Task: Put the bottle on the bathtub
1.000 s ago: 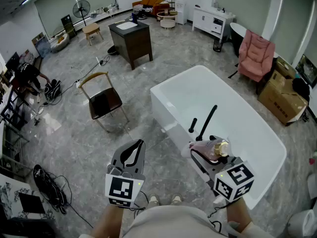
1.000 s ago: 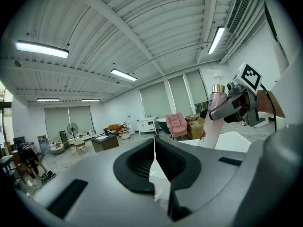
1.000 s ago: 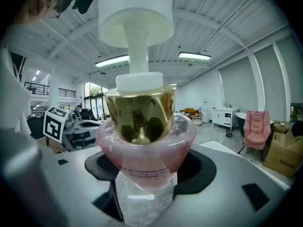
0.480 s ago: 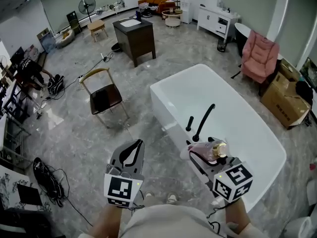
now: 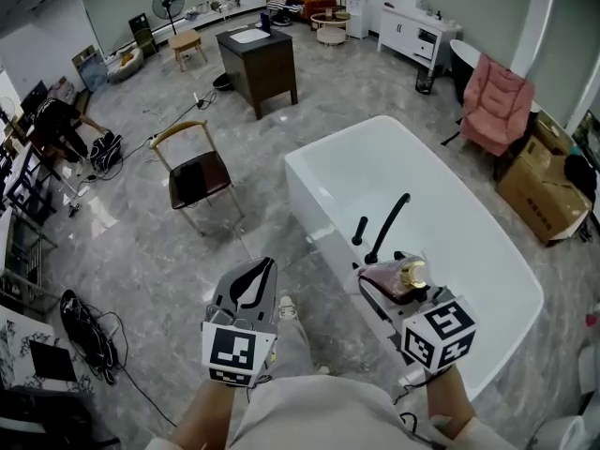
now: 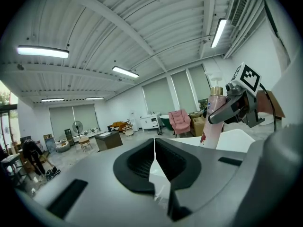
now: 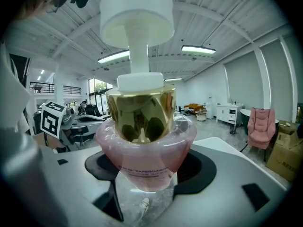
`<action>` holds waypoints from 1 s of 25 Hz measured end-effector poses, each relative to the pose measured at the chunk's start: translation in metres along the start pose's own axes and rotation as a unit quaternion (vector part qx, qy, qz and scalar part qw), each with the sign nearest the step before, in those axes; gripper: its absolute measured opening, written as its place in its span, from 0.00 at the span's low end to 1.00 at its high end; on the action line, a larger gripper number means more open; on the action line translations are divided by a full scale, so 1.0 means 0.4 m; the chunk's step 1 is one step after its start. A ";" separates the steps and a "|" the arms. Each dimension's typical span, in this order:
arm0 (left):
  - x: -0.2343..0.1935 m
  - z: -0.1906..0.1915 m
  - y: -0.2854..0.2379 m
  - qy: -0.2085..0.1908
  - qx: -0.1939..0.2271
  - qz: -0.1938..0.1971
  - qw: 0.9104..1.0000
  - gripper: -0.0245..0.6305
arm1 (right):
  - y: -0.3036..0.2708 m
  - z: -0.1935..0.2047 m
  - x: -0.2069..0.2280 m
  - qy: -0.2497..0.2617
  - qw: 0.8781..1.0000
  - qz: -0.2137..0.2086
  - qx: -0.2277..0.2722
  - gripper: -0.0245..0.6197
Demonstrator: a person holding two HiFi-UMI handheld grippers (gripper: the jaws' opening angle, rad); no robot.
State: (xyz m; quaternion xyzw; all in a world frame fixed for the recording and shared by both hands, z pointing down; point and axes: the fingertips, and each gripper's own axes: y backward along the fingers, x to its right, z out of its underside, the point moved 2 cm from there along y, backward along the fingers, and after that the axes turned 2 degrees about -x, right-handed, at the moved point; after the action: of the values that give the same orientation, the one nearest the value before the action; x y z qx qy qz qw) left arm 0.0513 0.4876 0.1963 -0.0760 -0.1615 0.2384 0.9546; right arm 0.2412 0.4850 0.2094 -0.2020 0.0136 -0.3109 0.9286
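Holding the bottle (image 5: 401,277) clamped between the jaws of the right claw (image 5: 386,287) near the close end of the bathtub (image 5: 309,172), left claw (image 5: 251,284) shut and empty alongside; pickup judged done, setting down on the rim not yet done

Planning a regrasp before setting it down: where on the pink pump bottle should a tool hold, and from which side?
Grip the bottle by its pink body below the gold collar, side-on, as the right tool does: it stands upright, and the pump stem is thin.
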 end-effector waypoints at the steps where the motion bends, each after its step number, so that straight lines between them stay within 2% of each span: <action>1: -0.009 0.000 -0.019 0.006 0.003 0.001 1.000 0.07 | -0.017 -0.001 0.007 -0.001 1.000 0.002 -0.001 0.57; 5: -0.047 0.000 -0.094 0.038 0.015 0.024 0.999 0.07 | -0.103 -0.009 0.039 -0.022 1.000 -0.004 -0.007 0.57; 8: -0.108 0.026 -0.154 0.054 0.010 0.019 0.998 0.07 | -0.178 -0.025 0.073 -0.039 0.999 -0.011 -0.010 0.57; 13: -0.218 0.067 -0.286 0.062 -0.004 0.022 0.998 0.07 | -0.342 -0.056 0.151 -0.013 0.999 0.020 -0.038 0.57; 18: -0.363 0.127 -0.448 0.040 -0.033 0.036 0.998 0.07 | -0.550 -0.105 0.227 -0.003 0.997 0.042 -0.059 0.57; 25: -0.588 0.208 -0.682 0.069 -0.060 0.046 0.995 0.07 | -0.845 -0.182 0.340 -0.020 0.995 0.072 -0.071 0.57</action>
State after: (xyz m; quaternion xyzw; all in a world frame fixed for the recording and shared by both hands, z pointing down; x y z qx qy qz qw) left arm -0.0558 0.1419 0.2708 -0.1565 -0.1053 0.2664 0.9452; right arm 0.1464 0.1340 0.2858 -0.2722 0.0317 -0.2378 0.9318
